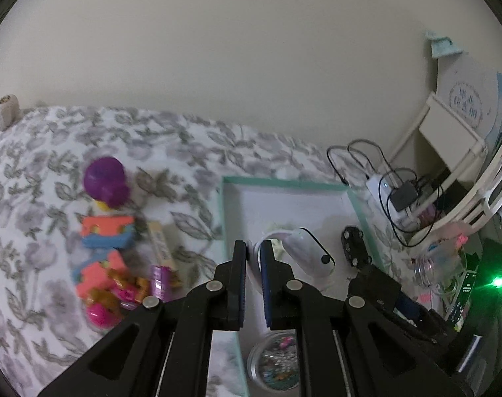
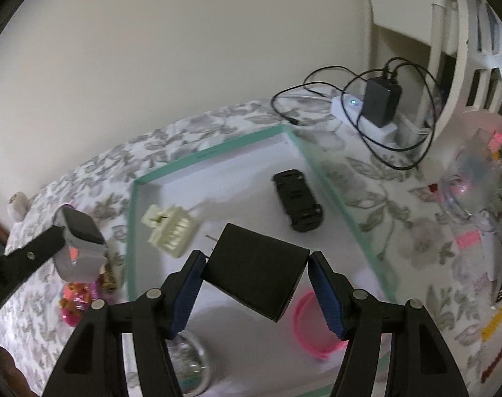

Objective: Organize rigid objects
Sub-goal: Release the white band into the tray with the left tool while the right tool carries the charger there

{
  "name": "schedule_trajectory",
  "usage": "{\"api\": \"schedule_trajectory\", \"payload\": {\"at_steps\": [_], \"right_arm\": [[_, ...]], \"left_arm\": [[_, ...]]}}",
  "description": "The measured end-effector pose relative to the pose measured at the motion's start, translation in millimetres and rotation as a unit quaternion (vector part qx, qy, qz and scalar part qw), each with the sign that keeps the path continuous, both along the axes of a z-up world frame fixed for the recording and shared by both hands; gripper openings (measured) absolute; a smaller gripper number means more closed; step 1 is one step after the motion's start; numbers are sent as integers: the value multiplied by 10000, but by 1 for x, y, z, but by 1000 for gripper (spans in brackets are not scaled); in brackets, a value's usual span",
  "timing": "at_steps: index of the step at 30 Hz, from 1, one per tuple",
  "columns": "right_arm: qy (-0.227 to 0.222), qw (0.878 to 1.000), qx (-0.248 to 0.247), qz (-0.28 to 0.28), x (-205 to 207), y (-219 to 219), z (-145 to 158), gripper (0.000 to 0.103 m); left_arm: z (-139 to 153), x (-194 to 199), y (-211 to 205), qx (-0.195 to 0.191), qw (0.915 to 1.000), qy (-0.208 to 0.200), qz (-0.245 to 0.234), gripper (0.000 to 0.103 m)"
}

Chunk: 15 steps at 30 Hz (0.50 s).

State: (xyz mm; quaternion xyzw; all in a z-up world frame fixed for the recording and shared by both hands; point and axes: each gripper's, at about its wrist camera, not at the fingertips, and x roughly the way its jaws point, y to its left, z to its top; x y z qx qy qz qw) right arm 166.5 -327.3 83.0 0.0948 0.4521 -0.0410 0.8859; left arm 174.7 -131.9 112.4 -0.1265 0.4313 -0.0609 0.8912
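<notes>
Left gripper (image 1: pixel 253 249) clamped on a white smartwatch's (image 1: pixel 312 253) strap. Right gripper (image 2: pixel 256 273) clamped on a black charger block (image 2: pixel 256 273); toy car (image 2: pixel 297 200) at one o'clock in the tray (image 2: pixel 214 155).

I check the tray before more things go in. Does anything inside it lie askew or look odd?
Yes. In the white tray with a mint green rim, the small black toy car lies upside down, its underside facing up. The cream toy piano sits skewed to the tray's walls. Nothing looks spilled or broken.
</notes>
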Motion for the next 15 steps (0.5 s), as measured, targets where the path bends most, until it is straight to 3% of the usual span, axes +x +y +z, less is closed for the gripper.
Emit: {"api": "schedule_trajectory", "payload": {"at_steps": [15], "right_arm": [[362, 9993, -60, -109, 6, -10, -19, 68]], "left_arm": [[-45, 8, -28, 204, 9978, 568, -282, 9]]}}
